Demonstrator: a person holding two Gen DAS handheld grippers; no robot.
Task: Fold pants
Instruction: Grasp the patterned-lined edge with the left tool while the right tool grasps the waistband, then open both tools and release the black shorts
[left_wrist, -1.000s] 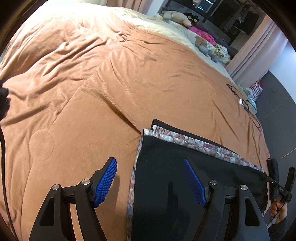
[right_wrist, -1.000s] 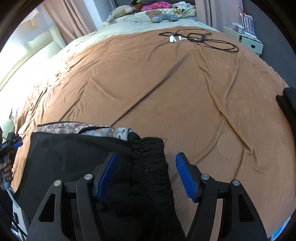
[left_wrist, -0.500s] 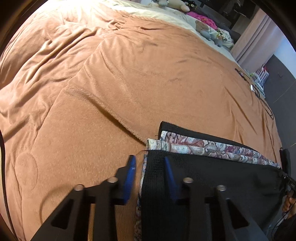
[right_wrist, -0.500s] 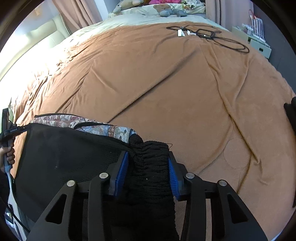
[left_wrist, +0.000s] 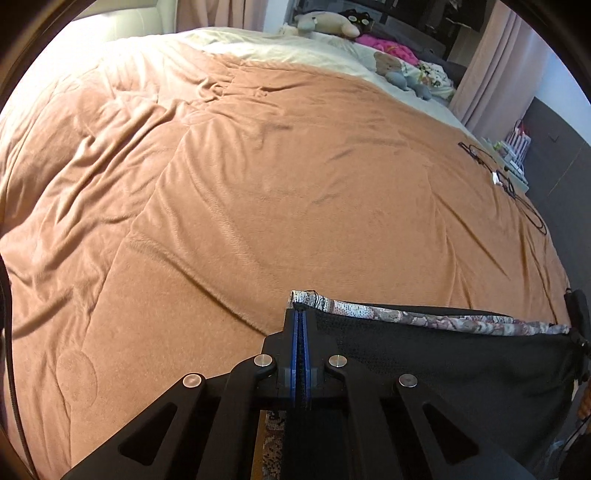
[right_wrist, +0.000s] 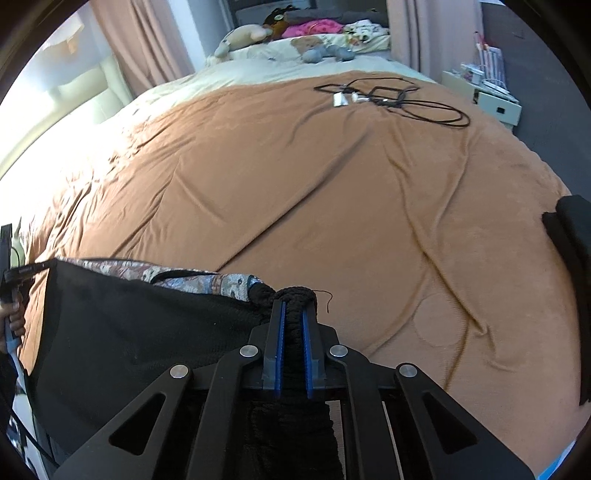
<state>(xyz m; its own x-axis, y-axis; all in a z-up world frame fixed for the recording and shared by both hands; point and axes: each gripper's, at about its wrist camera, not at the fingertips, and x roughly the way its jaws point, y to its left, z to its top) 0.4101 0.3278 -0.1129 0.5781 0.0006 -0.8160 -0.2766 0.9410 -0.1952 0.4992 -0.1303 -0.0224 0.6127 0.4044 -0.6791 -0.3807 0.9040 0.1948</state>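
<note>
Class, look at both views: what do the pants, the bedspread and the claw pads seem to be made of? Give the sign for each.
Pants: black open-weave or mesh-like cloth with a patterned woven lining at the edge; matte, fine grid texture.
Bedspread: tan fleece or velour, probably; soft nap, gentle sheen, rounded creases.
Pads: blue, ribbed, likely rubber or plastic, on matte black plastic-looking arms.

pants (left_wrist: 443, 362): 1 | grippers: 2 | stuffed toys (right_wrist: 240, 38): several | cable (right_wrist: 406, 103): 1

Black pants (left_wrist: 443, 369), floral lining (left_wrist: 424, 317); orange-brown blanket (left_wrist: 277, 184); blue gripper pads (right_wrist: 282, 343).
</note>
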